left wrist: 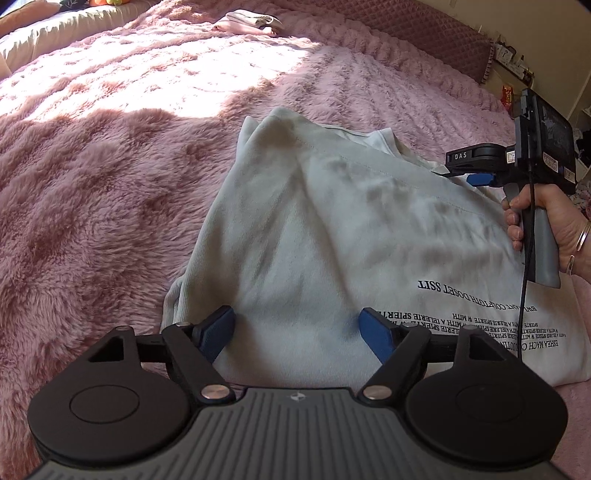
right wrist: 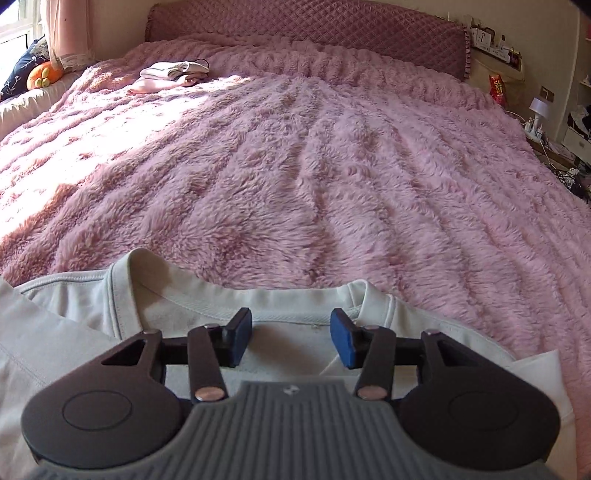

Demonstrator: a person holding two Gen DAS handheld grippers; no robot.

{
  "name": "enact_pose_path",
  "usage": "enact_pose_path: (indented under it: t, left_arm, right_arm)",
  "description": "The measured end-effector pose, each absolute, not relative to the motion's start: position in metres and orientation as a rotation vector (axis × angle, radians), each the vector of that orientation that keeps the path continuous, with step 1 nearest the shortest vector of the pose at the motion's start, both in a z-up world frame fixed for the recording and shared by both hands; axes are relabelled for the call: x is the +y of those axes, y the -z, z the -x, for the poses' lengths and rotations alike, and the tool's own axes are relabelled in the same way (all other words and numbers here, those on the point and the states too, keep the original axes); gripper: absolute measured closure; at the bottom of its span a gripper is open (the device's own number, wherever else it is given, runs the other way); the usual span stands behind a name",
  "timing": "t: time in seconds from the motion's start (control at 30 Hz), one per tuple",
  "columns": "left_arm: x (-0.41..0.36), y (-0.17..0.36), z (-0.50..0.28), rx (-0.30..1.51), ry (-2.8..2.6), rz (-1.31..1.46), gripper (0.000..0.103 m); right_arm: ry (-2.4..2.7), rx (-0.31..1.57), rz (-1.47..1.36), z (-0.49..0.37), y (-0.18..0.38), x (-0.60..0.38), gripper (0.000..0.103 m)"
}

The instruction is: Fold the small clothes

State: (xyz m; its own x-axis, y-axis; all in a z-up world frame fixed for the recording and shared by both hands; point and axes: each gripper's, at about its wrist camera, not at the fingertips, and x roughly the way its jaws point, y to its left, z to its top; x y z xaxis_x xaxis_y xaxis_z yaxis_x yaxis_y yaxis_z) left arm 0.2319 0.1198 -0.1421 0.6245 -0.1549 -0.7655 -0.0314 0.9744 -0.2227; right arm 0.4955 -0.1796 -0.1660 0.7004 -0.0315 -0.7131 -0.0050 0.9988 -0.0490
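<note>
Sweatshirt (left wrist: 314, 236) lies under the open left claw (left wrist: 297, 328), ungripped.

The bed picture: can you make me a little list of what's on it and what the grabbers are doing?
surface: fluffy pink blanket
garment: pale T-shirt, partly folded, printed text showing
left hand-held gripper: open over the shirt, holding nothing
right hand-held gripper: open above the collar, holding nothing
far corner: small pile of folded clothes

A shirt (left wrist: 332, 236) lies on the bed (right wrist: 332, 166) at its near edge, folded clothes (right wrist: 173, 74) well behind it near the headboard (right wrist: 306, 26).
</note>
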Motion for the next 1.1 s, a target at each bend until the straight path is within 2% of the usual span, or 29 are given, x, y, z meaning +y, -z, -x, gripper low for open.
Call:
enact_pose_path:
  t: [0.27, 0.6, 1.1]
  left_arm:
    - [0.117, 0.143, -0.232, 0.902, 0.073, 0.201, 0.013]
    - [0.120, 0.141, -0.231, 0.923, 0.088, 0.191, 0.013]
    - [0.119, 0.140, -0.234, 0.938, 0.071, 0.208, 0.013]
  right_arm:
    - [-0.058, 0.783, 0.155, -0.460, 0.165, -0.170, 0.059]
    - [-0.141, 0.891, 0.223, -0.348, 0.154, -0.170, 0.059]
    - [-0.200, 0.922, 0.200, -0.235, 0.147, -0.170, 0.057]
